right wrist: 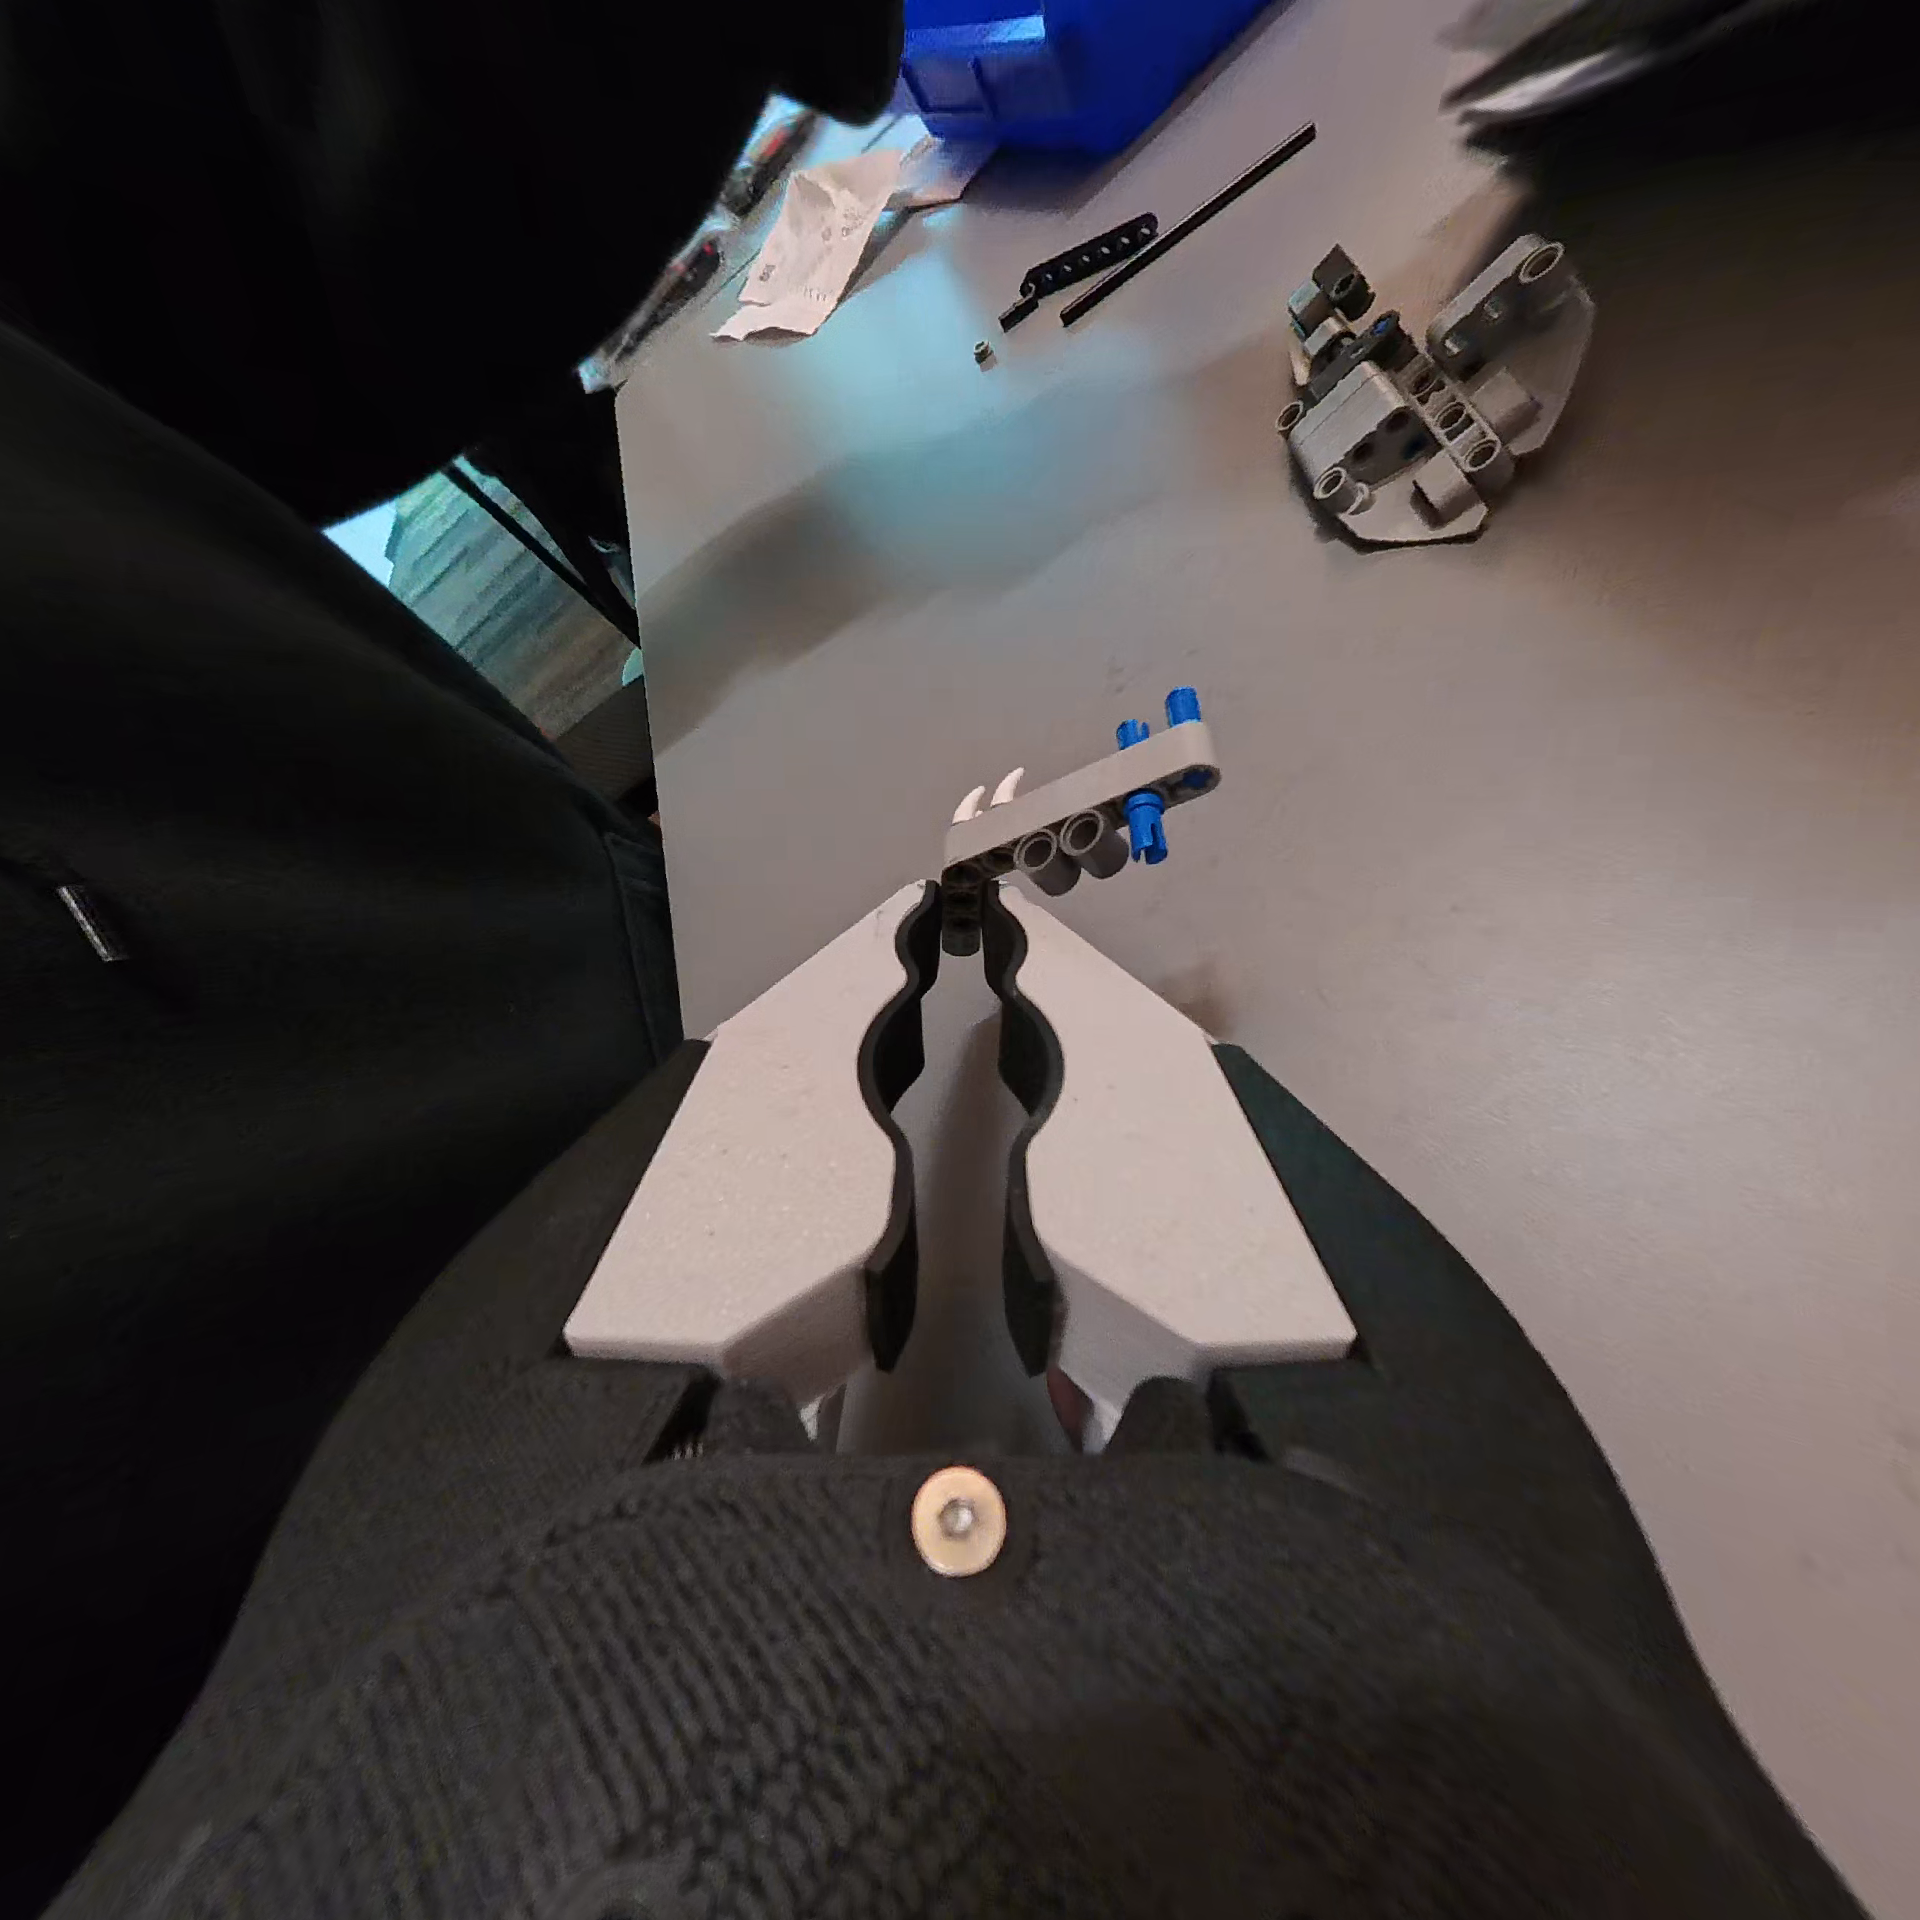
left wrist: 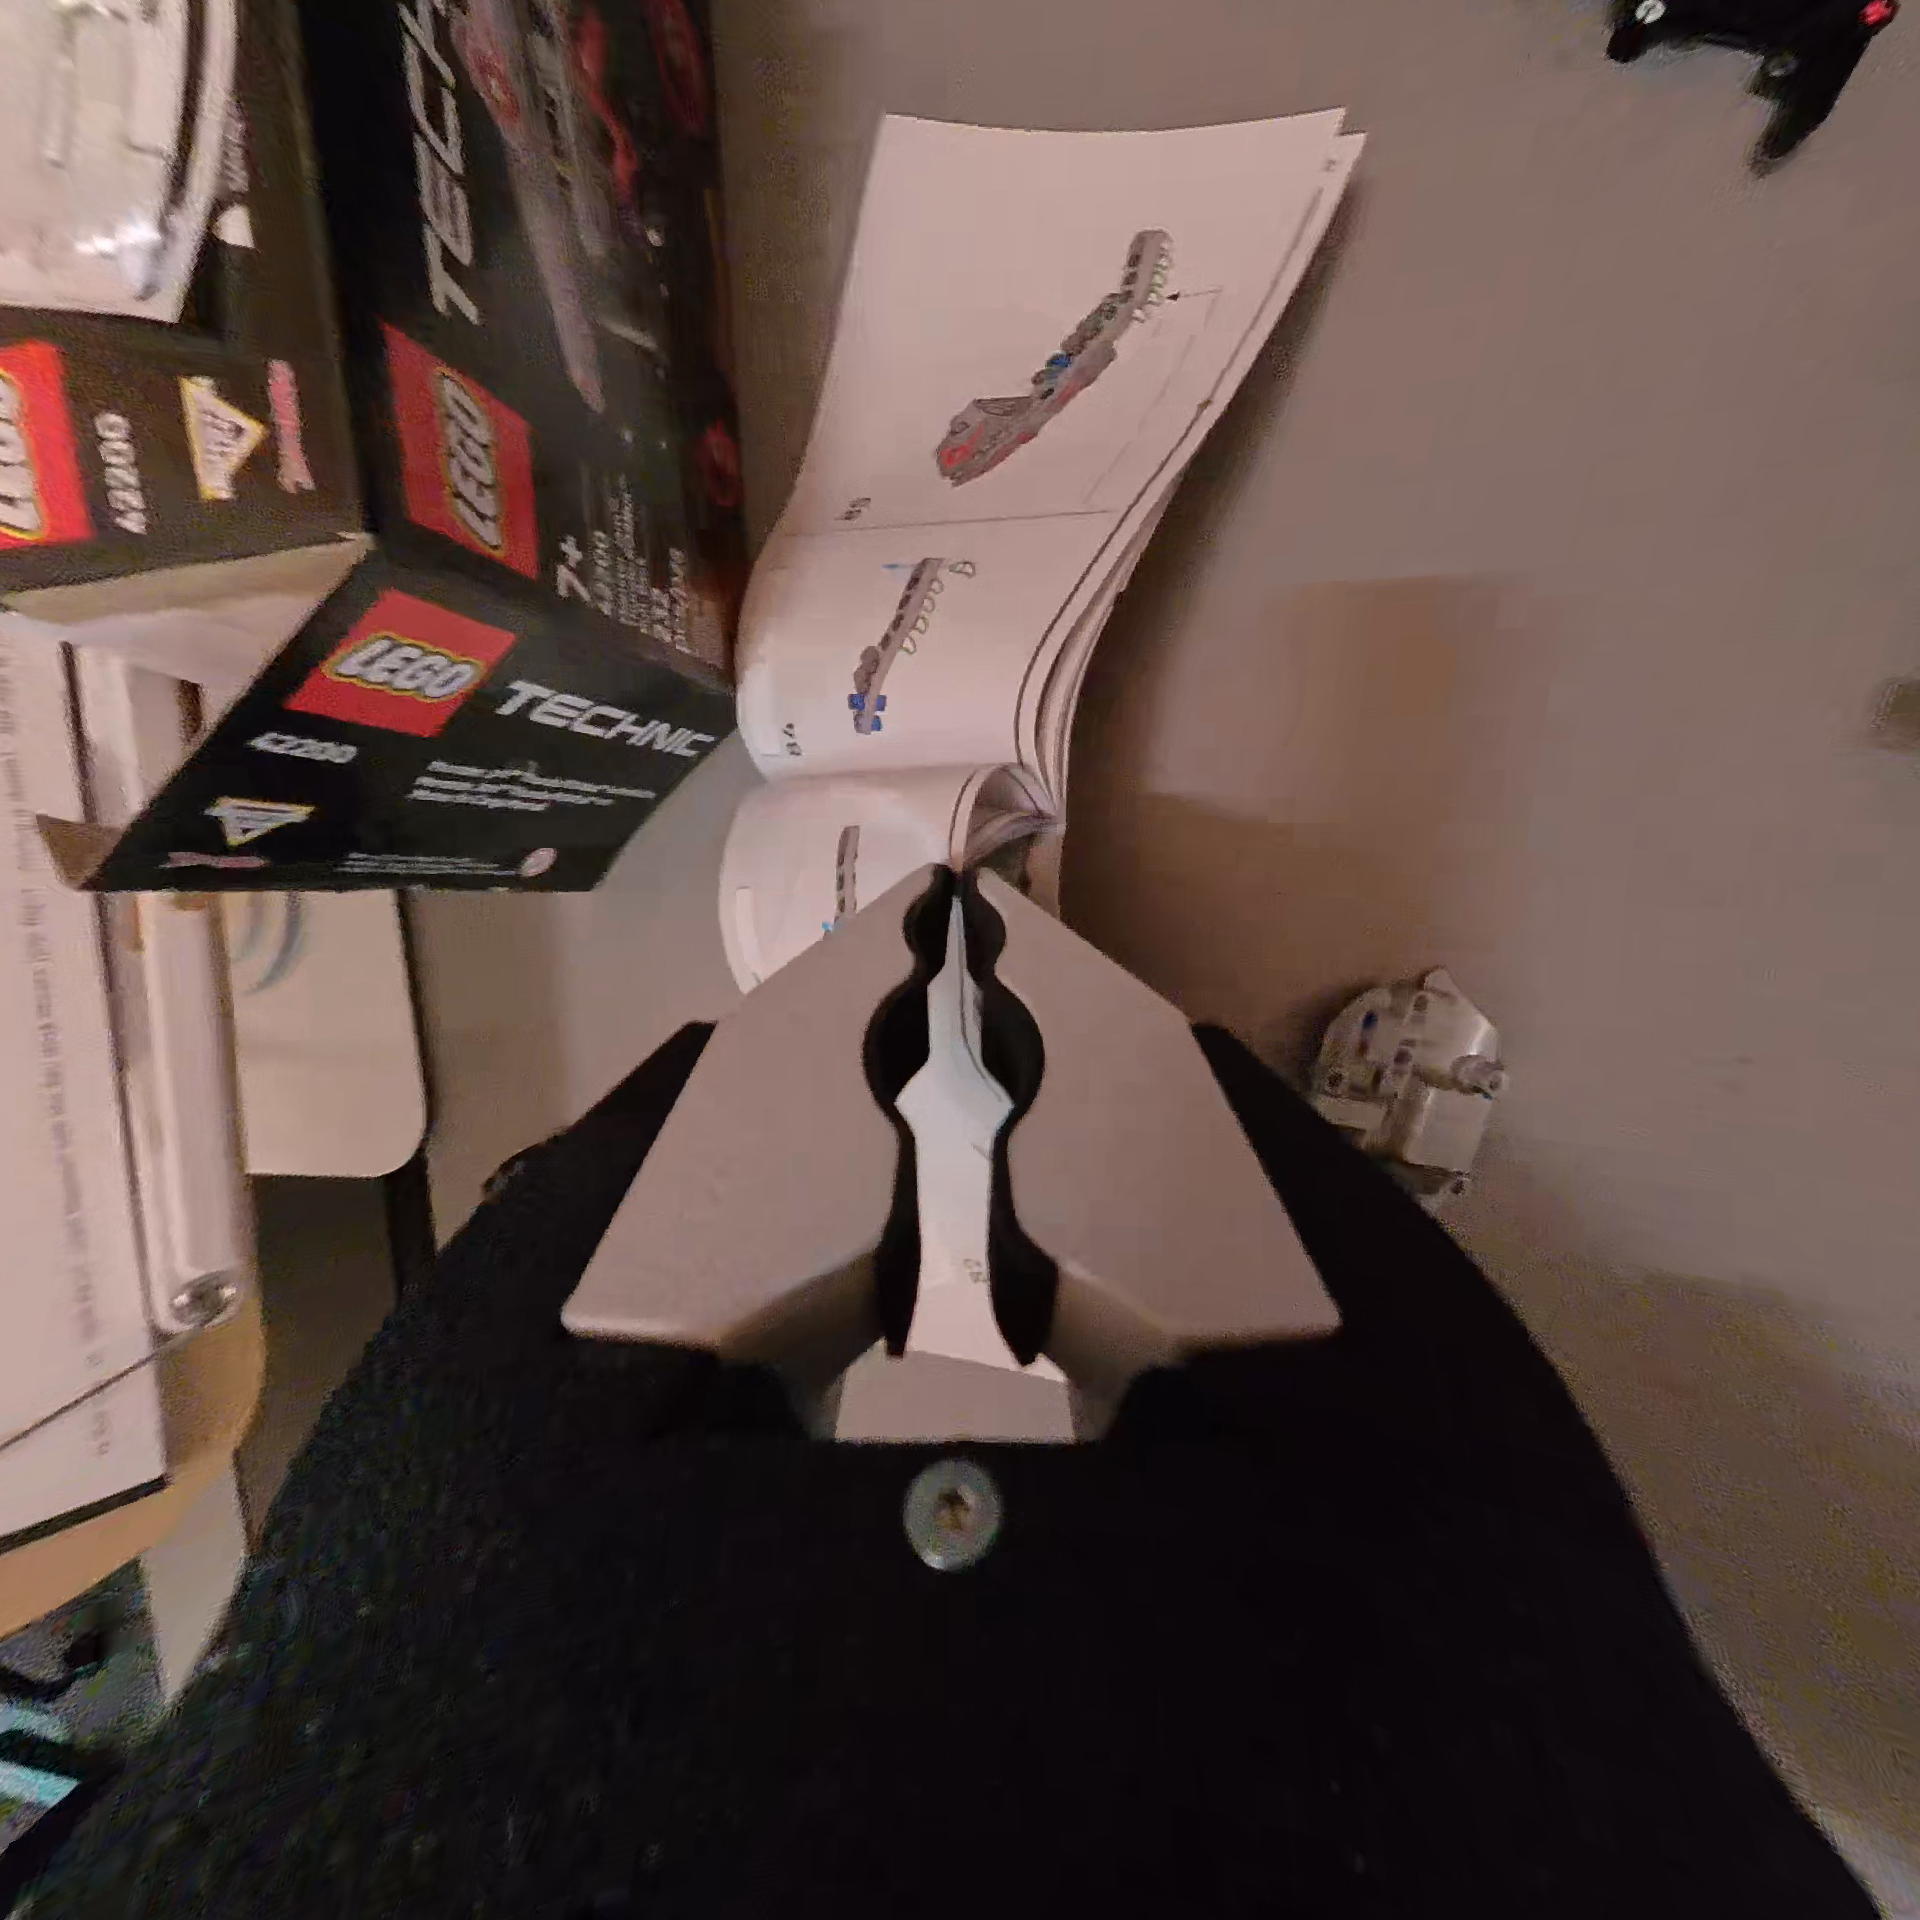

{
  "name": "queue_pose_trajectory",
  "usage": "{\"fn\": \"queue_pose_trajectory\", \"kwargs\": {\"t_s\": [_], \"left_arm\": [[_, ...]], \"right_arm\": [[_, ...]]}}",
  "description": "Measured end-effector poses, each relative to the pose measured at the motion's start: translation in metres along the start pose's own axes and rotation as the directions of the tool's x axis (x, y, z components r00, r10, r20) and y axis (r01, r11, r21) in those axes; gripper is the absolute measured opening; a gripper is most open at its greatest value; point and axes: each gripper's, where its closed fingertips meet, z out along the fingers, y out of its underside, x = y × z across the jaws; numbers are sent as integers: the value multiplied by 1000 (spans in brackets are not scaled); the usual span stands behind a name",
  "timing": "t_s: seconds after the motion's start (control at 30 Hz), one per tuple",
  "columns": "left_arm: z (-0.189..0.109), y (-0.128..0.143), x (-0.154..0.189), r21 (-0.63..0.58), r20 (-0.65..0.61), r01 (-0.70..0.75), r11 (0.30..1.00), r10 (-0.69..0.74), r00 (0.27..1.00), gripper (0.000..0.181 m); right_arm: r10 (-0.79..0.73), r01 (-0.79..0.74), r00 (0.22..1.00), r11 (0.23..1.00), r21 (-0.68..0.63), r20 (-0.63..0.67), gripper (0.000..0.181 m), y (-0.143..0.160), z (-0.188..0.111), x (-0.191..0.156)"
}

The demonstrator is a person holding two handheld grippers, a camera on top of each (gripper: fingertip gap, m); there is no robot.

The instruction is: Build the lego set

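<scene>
In the left wrist view my left gripper [left wrist: 954, 883] is shut on a page of the open instruction booklet [left wrist: 1039, 436], which lies on the grey table beside the black set boxes. A grey built sub-assembly [left wrist: 1403, 1081] sits on the table to the right of the gripper. In the right wrist view my right gripper [right wrist: 961, 904] is shut on a black piece at the end of a grey beam assembly [right wrist: 1081, 800] with blue pins and white teeth, held above the table. The grey sub-assembly [right wrist: 1434, 405] lies farther off at the upper right.
Black set boxes [left wrist: 468, 468] stand left of the booklet. A black built piece [left wrist: 1756, 62] lies at the top right. In the right wrist view a black beam [right wrist: 1081, 260], a long black axle [right wrist: 1184, 223], a crumpled plastic bag [right wrist: 821, 249] and a blue bin [right wrist: 1039, 73] lie at the far end. A person's dark sleeve fills the left.
</scene>
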Motion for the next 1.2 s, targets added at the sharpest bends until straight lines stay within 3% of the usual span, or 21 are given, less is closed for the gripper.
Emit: {"fn": "queue_pose_trajectory", "kwargs": {"t_s": [0.13, 0.27, 0.33, 0.37, 0.47, 0.53, 0.57, 0.67, 0.7, 0.73, 0.83, 0.87, 0.9, 0.93, 0.97, 1.03, 1.1, 1.2], "left_arm": [[-13, -8, -11, 2, 59, -15, 1000, 15, 998, 0], [2, 0, 9, -22, 16, -15, 1000, 15, 1000, 0], [17, 12, 30, -36, -28, 1, 999, -2, 1000, 2], [21, 19, 39, -34, -36, 28, 999, -29, 999, 12], [4, 43, 46, 60, 9, 158, 986, -159, 987, 14], [-27, 86, 28, 58, 175, 276, 959, -282, 943, 24], [-47, 118, 16, 30, 307, 355, 934, -347, 886, 31], [-121, 228, -6, 15, 685, 602, 798, -447, 576, 54], [-134, 254, -1, 47, 722, 653, 756, -478, 501, 56], [-136, 273, 9, 71, 708, 696, 715, -527, 469, 62], [-117, 323, 45, 26, 643, 809, 587, -630, 436, 78], [-110, 334, 51, 14, 636, 814, 581, -633, 441, 82], [-102, 333, 54, 37, 595, 799, 601, -655, 466, 72], [-96, 327, 58, 76, 540, 784, 616, -687, 487, 39], [-96, 330, 61, 69, 542, 784, 617, -683, 490, 20], [-112, 351, 61, -6, 641, 760, 650, -580, 502, 12], [-121, 362, 68, -14, 630, 781, 624, -601, 492, 9], [-123, 349, 70, 54, 594, 745, 664, -621, 511, 14]], "right_arm": [[5, -5, 1000, 1000, 11, 8, 6, -1, -1, 0], [9, -10, 1000, 1000, 10, 14, 6, -1, -1, -1], [3, -3, 1000, 1000, 7, 12, 6, -1, -1, -1], [1, -1, 1000, 1000, 4, 11, 6, 0, 0, -1], [-6, 6, 1000, 1000, -2, 5, 6, 1, 0, -1], [-14, 14, 1000, 1000, -4, -6, 6, 1, 1, -1], [-17, 17, 1000, 1000, -6, -5, 6, 1, 1, -1], [-6, 6, 1000, 1000, -26, 10, 6, 4, 3, -2], [3, -2, 1000, 999, -38, 17, 6, 5, 4, -2], [9, -8, 1000, 999, -51, 23, 6, 6, 5, -2], [4, -2, 1000, 996, -85, 23, 6, 9, 10, 0], [4, -2, 1000, 995, -96, 22, 6, 10, 11, 1], [6, -3, 1000, 994, -106, 23, 6, 11, 12, 1], [9, -6, 1000, 993, -115, 23, 6, 11, 13, 2], [10, -8, 1000, 993, -120, 20, 6, 12, 14, 3], [11, -9, 1000, 992, -124, 16, 6, 13, 14, 3], [11, -10, 1000, 993, -121, 8, 6, 12, 14, 4], [18, -18, 1000, 992, -121, -5, 6, 12, 14, 6]]}}
